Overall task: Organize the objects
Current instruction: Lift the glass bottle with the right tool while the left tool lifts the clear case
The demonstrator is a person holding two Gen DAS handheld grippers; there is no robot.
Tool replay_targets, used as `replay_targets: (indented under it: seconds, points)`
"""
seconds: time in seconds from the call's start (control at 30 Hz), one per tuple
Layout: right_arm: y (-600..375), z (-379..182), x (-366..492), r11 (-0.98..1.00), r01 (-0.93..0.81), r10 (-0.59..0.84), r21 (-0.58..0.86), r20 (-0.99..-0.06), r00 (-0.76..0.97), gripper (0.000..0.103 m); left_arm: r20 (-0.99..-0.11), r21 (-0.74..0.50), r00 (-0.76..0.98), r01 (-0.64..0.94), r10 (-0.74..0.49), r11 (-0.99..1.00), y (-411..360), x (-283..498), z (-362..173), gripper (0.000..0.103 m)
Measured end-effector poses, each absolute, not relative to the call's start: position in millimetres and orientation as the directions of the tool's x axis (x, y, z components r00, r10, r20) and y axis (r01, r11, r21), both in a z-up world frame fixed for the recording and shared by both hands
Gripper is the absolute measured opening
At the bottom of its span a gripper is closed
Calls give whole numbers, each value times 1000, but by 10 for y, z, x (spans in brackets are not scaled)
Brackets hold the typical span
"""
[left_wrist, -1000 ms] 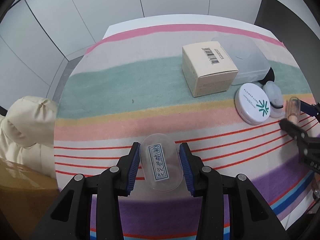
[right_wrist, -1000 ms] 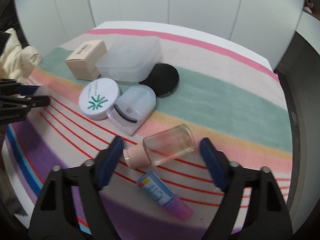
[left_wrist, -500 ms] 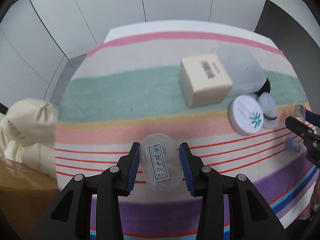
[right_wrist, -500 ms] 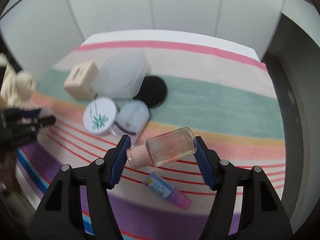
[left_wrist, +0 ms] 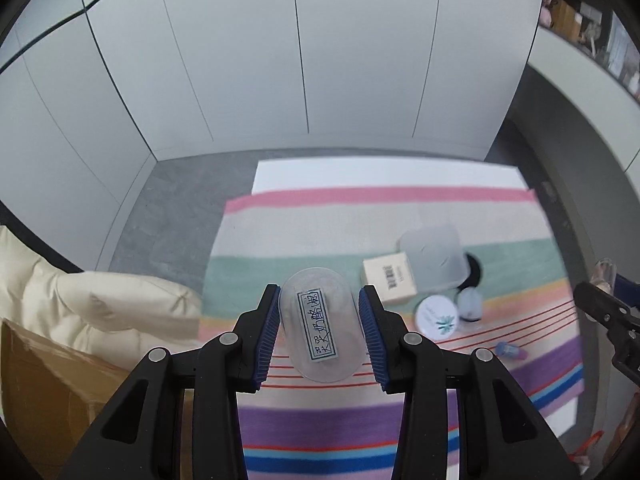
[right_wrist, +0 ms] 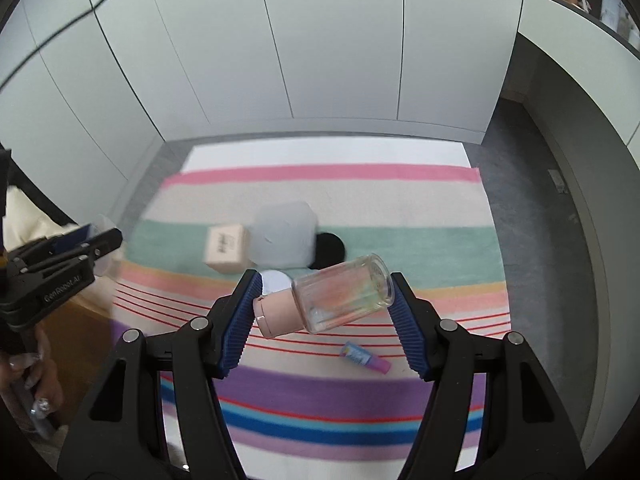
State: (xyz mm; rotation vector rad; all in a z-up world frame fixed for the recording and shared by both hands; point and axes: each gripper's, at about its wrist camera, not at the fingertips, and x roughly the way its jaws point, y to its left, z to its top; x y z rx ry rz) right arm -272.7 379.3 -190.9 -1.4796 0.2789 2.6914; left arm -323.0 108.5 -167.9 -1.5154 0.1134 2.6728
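My left gripper is shut on a clear oval container with a white label, held high above the striped cloth. My right gripper is shut on a clear bottle with a pink cap, lying crosswise between the blue pads. On the cloth below stay a beige box, a frosted plastic box, a white round compact, a black disc and a small purple tube. The left gripper also shows at the left edge of the right wrist view.
A cream cushion and a cardboard box lie left of the table. White wall panels stand behind. Grey floor surrounds the table. A hand holds the left gripper's handle.
Both grippers have risen well above the table with their objects; the table now looks much smaller and farther. The right gripper closed on the bottle and lifted it off the cloth.
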Motion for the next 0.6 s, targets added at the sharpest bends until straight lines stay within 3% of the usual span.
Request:
replay_targets:
  seconds: [0.27, 0.6]
  points:
    - [3604, -1157, -2435, -988, -130, 8, 88, -797, -604, 67, -872, 52, -488, -29, -31, -998, 906, -3004, -1247, 41]
    - [3529, -919, -2099, -989, -128, 21, 74, -787, -616, 67, -874, 51, -486, -28, -32, -998, 872, -2606, -1050, 41]
